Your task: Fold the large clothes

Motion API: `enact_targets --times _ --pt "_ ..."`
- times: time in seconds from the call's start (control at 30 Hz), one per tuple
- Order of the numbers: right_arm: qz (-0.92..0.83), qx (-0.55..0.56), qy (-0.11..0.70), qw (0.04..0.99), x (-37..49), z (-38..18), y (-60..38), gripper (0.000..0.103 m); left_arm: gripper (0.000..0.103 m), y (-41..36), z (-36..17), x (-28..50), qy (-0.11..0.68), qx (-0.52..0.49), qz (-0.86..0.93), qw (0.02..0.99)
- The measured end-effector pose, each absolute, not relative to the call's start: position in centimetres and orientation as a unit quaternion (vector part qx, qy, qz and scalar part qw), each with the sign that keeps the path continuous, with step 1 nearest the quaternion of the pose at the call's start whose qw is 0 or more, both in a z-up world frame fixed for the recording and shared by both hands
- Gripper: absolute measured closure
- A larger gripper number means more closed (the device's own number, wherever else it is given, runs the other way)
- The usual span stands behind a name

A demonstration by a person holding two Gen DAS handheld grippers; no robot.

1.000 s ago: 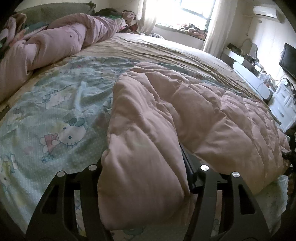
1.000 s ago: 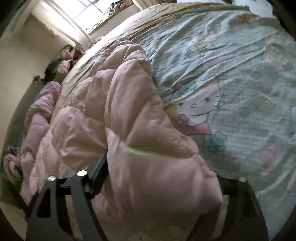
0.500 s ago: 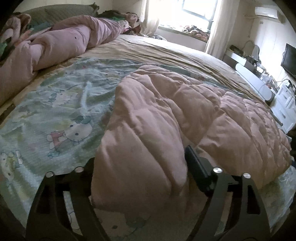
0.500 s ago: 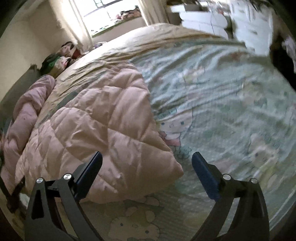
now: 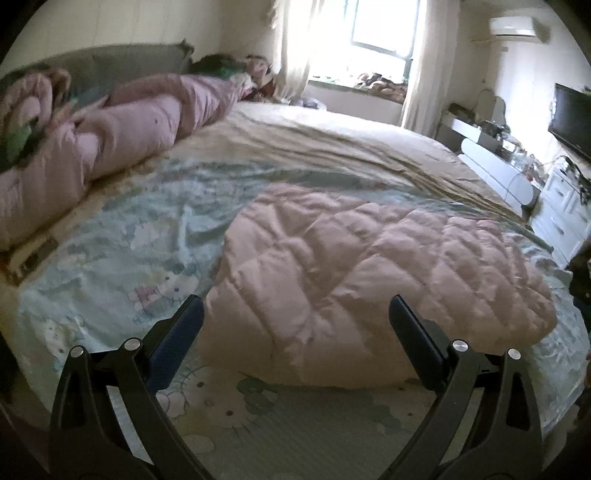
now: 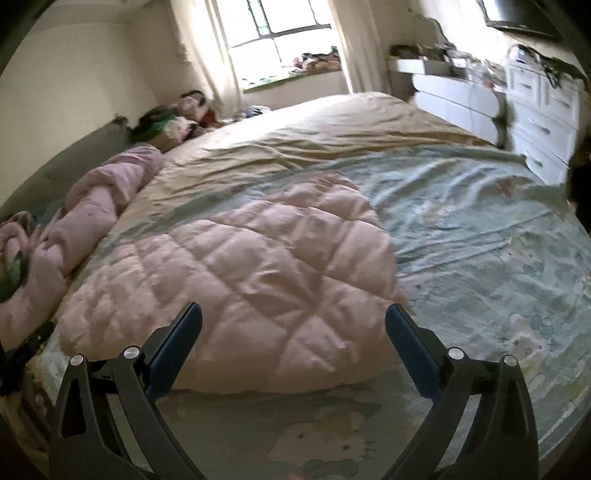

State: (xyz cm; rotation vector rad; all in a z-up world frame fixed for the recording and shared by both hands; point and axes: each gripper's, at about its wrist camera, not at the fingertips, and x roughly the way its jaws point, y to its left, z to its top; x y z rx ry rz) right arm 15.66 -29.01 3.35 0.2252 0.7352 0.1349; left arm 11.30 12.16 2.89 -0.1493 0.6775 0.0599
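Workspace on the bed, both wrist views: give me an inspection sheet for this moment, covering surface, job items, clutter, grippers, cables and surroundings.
Surface: bed with a pale green cartoon-print sheet; a tan cover lies on its far half.
Job's things: pink quilted garment lies folded on the sheet, held by neither gripper.
Clutter: a rolled pink duvet and bundled clothes by the headboard.
Grippers: left gripper opening wide, nothing between the pads; right gripper open, empty.
Cables: thin wires by the white dresser, blurred.
Surroundings: bright window with curtains, wall television, air conditioner.
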Motion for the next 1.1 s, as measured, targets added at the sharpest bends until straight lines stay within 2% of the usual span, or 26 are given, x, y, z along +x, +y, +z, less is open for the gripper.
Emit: enact_targets --times 0.23,0.53,0.87,1.1 --pt "0.110 0.080 0.321 0.937 12.4 5.9 -26.0 0.004 0.009 9.0 6.0 8.3 0.302 -0.052 0.010 0.952" --pt "0.149 0.078 0.306 0.937 8.5 7.1 -23.8 0.004 0.009 6.2 7.3 4.7 0.285 -0.043 -0.008 0.957" --pt "0.136 0.009 0.263 0.955 3.7 5.5 -20.8 0.004 0.009 5.2 6.0 1.9 0.282 -0.044 -0.017 0.958" --pt "0.112 0.002 0.278 0.954 2.4 2.4 -20.4 0.004 0.009 5.0 3.8 1.2 0.301 -0.044 -0.011 0.953"
